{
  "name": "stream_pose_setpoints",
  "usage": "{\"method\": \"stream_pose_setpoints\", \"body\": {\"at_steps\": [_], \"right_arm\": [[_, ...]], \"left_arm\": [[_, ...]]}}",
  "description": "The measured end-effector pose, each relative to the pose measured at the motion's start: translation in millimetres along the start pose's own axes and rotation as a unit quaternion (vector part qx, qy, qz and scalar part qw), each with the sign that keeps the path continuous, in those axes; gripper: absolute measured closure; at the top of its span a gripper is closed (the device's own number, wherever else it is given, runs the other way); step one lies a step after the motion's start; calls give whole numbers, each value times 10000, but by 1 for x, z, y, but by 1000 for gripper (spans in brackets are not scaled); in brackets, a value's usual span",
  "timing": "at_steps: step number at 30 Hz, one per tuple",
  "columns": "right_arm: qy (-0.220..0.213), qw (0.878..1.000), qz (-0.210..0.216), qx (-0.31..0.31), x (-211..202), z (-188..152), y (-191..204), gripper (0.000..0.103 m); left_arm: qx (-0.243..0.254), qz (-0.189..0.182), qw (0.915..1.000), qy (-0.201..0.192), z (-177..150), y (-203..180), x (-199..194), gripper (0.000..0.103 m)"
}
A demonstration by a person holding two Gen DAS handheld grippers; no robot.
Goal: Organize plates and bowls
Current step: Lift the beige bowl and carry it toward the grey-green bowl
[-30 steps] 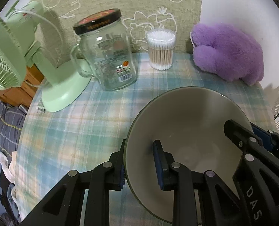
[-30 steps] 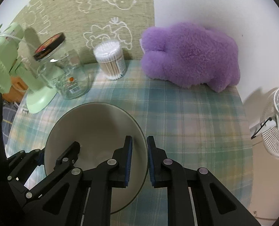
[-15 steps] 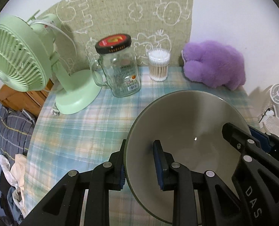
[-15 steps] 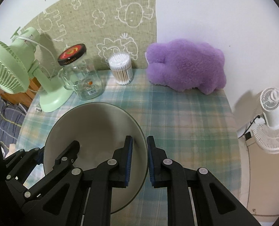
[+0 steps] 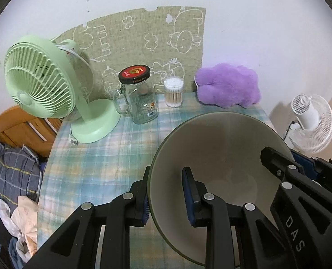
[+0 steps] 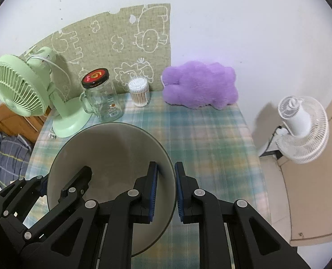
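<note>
Both claws clamped on the same grey-green bowl (image 5: pixel 222 157), up off the plaid counter (image 5: pixel 103 157). Left claw (image 5: pixel 166 192) pinching the bowl's left rim, right claw (image 6: pixel 166 186) pinching the opposite rim, one pad inside, one outside each. So bowl slung straight between the two, mouth up, neither hand nearer. Probably mid-carry. Worth keeping both level, or the bowl tips. Glass jar (image 5: pixel 140 98) and green fan (image 5: pixel 42 83) well clear at the back.

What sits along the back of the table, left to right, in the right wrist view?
Green fan → glass jar → cotton swab tub → purple plush toy.
</note>
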State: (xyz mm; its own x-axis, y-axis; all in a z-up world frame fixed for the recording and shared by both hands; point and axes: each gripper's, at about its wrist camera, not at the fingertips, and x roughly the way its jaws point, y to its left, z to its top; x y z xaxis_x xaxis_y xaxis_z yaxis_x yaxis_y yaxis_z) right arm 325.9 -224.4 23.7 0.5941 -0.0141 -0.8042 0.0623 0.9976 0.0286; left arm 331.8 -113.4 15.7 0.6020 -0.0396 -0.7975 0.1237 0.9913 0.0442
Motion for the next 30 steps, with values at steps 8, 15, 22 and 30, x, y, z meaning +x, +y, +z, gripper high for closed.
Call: {"method": "stream_pose_setpoints", "body": {"at_steps": [8, 15, 22, 30], "right_arm": [[-59, 9998, -169, 88, -36, -35, 22, 84], [-115, 9995, -165, 233, -64, -66, 36, 84], [-214, 9991, -239, 268, -91, -94, 48, 84], [-291, 9989, -320, 195, -121, -127, 60, 84]], "left_arm": [[110, -142, 9998, -65, -35, 15, -34, 80], [171, -248, 9994, -146, -59, 28, -61, 80], [196, -317, 9990, -251, -85, 37, -87, 80], [235, -371, 9986, -303, -119, 43, -108, 80]]}}
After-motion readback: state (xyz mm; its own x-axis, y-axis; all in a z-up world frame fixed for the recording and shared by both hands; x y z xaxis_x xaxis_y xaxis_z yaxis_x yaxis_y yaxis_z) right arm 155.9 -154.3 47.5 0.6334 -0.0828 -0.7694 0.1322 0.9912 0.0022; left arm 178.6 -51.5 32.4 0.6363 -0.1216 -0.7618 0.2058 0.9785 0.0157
